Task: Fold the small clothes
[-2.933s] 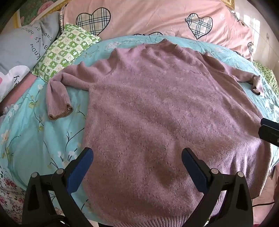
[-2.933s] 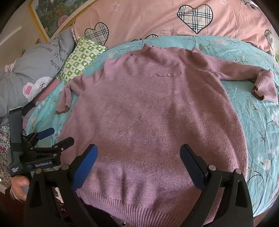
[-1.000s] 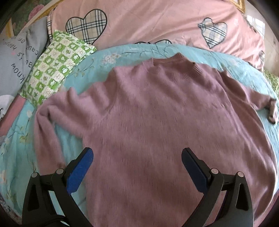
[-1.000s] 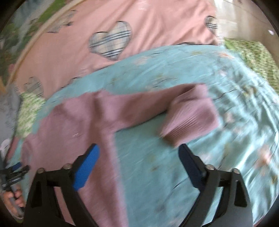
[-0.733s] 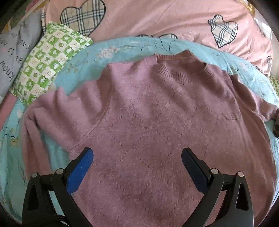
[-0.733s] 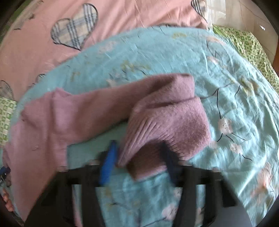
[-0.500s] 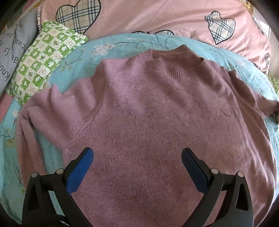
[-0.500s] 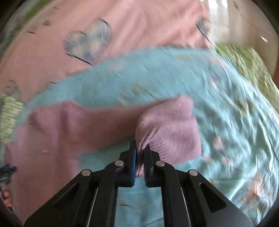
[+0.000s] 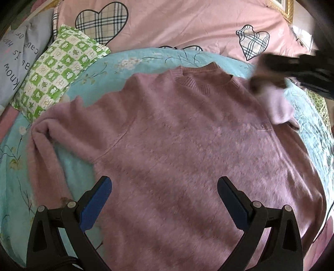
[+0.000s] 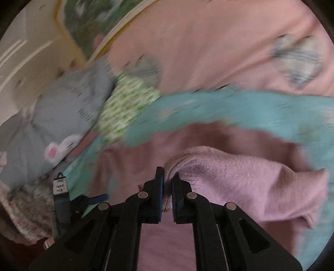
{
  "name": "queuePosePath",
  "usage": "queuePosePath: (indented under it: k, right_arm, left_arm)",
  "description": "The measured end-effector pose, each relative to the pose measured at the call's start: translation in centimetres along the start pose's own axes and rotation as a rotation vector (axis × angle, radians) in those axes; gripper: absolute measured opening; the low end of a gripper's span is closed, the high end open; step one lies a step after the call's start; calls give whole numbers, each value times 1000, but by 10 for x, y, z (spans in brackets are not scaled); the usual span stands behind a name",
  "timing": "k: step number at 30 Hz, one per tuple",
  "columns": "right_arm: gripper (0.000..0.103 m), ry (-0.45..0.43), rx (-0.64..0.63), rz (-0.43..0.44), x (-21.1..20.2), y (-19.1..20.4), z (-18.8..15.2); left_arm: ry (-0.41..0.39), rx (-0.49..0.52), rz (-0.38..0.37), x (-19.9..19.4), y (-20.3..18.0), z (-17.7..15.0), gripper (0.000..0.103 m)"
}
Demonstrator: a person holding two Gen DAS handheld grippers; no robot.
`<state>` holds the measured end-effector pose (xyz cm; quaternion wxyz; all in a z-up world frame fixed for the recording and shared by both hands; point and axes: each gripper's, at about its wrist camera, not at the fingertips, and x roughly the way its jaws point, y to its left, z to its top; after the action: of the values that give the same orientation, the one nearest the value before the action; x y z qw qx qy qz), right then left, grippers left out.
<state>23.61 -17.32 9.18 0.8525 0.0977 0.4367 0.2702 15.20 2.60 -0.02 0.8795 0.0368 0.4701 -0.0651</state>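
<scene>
Mauve knit sweater [image 9: 177, 146]: flat on bed [image 9: 129, 62]. Right sleeve cuff [image 10: 187, 166], lately lying outstretched, now pinched in my right tool [image 10: 168, 183], swinging over chest. Left tool [image 9: 165, 200] wide, empty. First fold begun.

The right wrist view is smearing with motion blur: the bedding [image 10: 240, 112], the pillows [image 10: 68, 116] and a framed picture [image 10: 94, 18] are showing only as streaks. In the left wrist view the right gripper [image 9: 263, 83] is appearing as a dark blur over the sweater [image 9: 177, 146], whose hem is running off the bottom edge. The grey pillow's lettering [image 9: 14, 60] is being cut off at the left edge.
</scene>
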Motion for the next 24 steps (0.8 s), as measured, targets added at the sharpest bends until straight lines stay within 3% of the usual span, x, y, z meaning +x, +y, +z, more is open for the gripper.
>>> queuePosePath:
  k: [2,4,8,12,16,19,21,24]
  right_arm:
    - [14,76,-2,42,39,11,-4]
    - [27,129,-6,23,68,12,-8]
    - [49,140,45,33,70,-8,-21]
    - [50,93,85,-23,37,-26,-30]
    - [52,20,192,-115,-15,-67,-57]
    - [53,-27,301,-186,-49,-100,-82]
    - [53,-45,351,-199,-64,-113,-94]
    - [53,-56,385,-223,-85,-124,-111]
  left_arm:
    - [5,-5,8,0,6,-4,101]
    - [10,-13,14,1,12,-5,101]
    - [11,15,27,7,13,0,101]
    - [23,89,14,26,3,15,101]
    - [113,100,-46,71,-7,37,101]
    - [166,129,-4,90,-22,45,99]
    - [146,148,22,83,-26,46,99]
    - [36,252,29,54,-35,32,99]
